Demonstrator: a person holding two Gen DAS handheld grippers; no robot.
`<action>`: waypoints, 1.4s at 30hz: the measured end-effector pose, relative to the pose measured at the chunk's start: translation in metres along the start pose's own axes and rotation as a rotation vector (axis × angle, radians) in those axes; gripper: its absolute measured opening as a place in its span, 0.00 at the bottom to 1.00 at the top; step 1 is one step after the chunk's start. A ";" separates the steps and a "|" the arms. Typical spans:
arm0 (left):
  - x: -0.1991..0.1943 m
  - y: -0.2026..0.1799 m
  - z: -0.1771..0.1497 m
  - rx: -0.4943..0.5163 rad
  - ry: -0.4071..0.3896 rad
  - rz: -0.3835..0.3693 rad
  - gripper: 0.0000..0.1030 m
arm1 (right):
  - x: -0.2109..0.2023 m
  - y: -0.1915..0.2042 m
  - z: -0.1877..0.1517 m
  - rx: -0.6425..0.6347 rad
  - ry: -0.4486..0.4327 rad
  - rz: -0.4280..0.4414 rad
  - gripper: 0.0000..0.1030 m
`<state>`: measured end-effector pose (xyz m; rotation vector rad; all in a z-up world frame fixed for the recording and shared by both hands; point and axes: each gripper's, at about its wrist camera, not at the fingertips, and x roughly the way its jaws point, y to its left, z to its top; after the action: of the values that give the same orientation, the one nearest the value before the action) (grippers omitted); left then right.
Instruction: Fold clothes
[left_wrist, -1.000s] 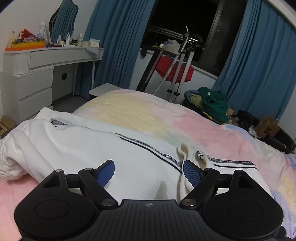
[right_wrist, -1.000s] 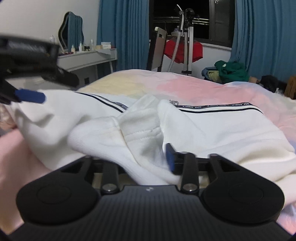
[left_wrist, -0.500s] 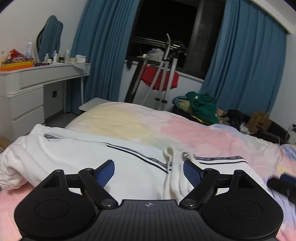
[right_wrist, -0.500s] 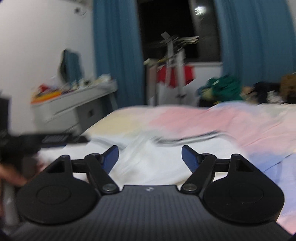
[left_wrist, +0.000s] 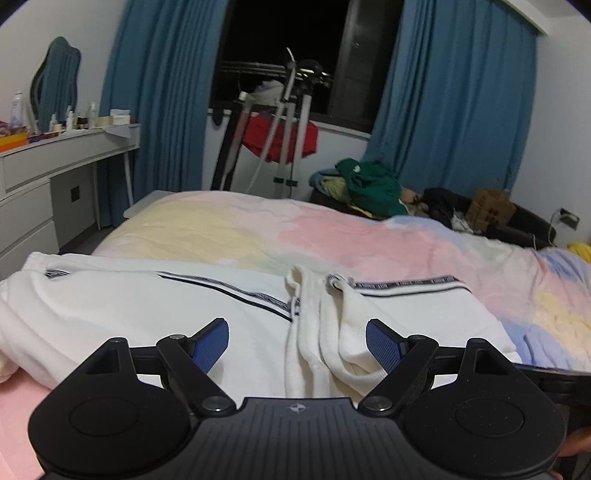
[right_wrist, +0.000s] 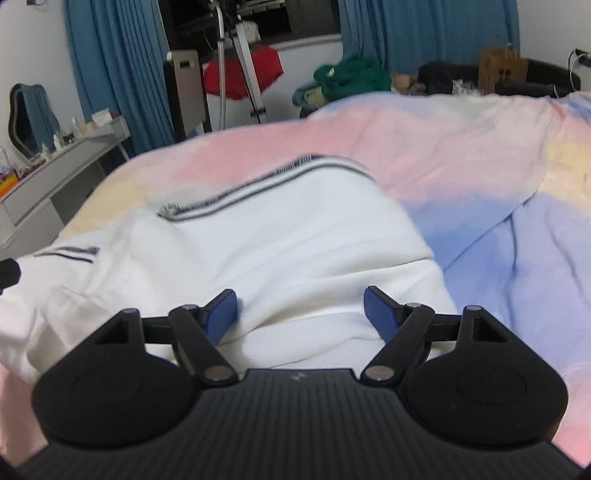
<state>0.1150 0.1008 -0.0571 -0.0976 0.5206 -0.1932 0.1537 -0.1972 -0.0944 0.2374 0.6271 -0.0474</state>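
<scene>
A white garment with black-and-white striped trim (left_wrist: 147, 306) lies spread across the near side of the bed, with a bunched fold near its middle (left_wrist: 314, 332). It also shows in the right wrist view (right_wrist: 280, 243). My left gripper (left_wrist: 297, 345) is open and empty, just above the garment near the bunched fold. My right gripper (right_wrist: 300, 314) is open and empty, low over the garment's right part.
The bed has a pastel pink, yellow and blue cover (left_wrist: 369, 240). A white dresser with bottles (left_wrist: 55, 162) stands at the left. A drying rack with red cloth (left_wrist: 280, 140) and a pile of clothes (left_wrist: 369, 184) stand beyond the bed by the blue curtains.
My right gripper opened, let go of the white fold and swung to the right over the garment. My left gripper stayed open and pulled back and up a little.
</scene>
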 end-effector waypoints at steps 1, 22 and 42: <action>0.001 -0.001 -0.001 0.004 0.002 -0.003 0.81 | 0.000 0.000 -0.001 0.003 0.002 0.002 0.76; 0.050 -0.042 0.000 0.088 0.042 -0.009 0.73 | -0.027 -0.006 0.008 0.142 -0.033 -0.036 0.74; 0.064 -0.032 -0.011 0.074 0.095 -0.037 0.51 | -0.030 -0.009 0.013 0.130 -0.050 -0.056 0.74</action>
<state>0.1587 0.0561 -0.0934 -0.0257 0.6055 -0.2544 0.1355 -0.2093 -0.0683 0.3433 0.5813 -0.1482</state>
